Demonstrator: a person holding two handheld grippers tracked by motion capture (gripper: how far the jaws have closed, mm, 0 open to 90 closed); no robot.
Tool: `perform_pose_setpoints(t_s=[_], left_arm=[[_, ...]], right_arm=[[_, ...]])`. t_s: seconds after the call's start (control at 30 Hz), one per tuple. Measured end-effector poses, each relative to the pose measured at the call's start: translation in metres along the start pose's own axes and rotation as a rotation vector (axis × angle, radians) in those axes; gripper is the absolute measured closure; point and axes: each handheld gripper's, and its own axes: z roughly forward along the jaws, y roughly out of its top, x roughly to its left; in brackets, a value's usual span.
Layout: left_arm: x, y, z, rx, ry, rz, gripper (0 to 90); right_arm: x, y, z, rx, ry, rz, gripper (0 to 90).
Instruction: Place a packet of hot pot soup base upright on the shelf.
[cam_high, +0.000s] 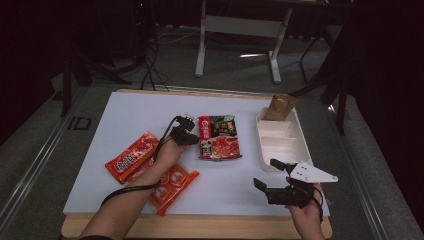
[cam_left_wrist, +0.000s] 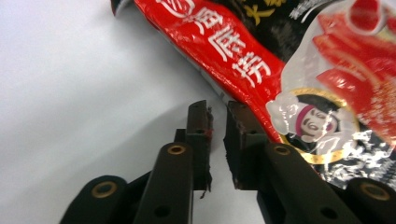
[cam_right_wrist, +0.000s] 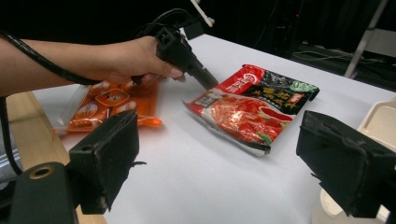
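Red-and-black foil, a sauce packet (cam_high: 219, 137) lies mid-table beside the white divided tray (cam_high: 300, 145). The left gripper (cam_high: 186, 131) meets its near edge, jaws narrowed to a slim gap with nothing between them. The right gripper (cam_high: 270, 176) hovers spread wide and empty near the tray. The step looks like a pickup just starting; next, the jaws must straddle the packet's edge. A brown pouch (cam_high: 280, 107) leans in the tray's far compartment; its label is unreadable.
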Motion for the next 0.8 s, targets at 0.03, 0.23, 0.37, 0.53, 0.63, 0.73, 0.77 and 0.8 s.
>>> perform_pose_setpoints(t_s=[0.03,0.23,0.37,0.53,0.63,0.73,0.77,0.8], left_arm=[[0.000,0.000,-0.001,-0.002,0.003,0.002,78.6],[0.003,0.006,-0.011,-0.029,-0.011,0.001,75.8],[0.007,0.011,-0.015,-0.065,-0.022,-0.023,70.3],[0.013,0.020,-0.019,-0.098,-0.037,-0.032,66.0],[0.014,0.027,-0.020,-0.108,-0.019,-0.010,62.4],[0.016,0.034,-0.019,-0.119,-0.016,-0.010,60.0],[0.017,0.036,-0.019,-0.118,-0.011,-0.007,59.4],[0.018,0.038,-0.018,-0.119,-0.019,-0.011,59.3]], right_arm=[[0.000,0.000,0.000,0.000,-0.004,-0.001,13.0],[0.000,0.000,0.001,0.005,-0.007,-0.001,13.0],[0.000,-0.001,0.002,0.012,-0.013,-0.011,13.0],[0.000,-0.001,0.002,0.016,-0.013,-0.011,13.0],[0.000,-0.001,0.002,0.013,-0.010,-0.014,13.0],[0.001,-0.001,0.001,0.009,-0.005,-0.010,13.0],[0.002,0.000,0.001,0.006,-0.004,-0.014,13.0],[0.002,0.000,0.001,0.004,-0.005,-0.013,13.0]])
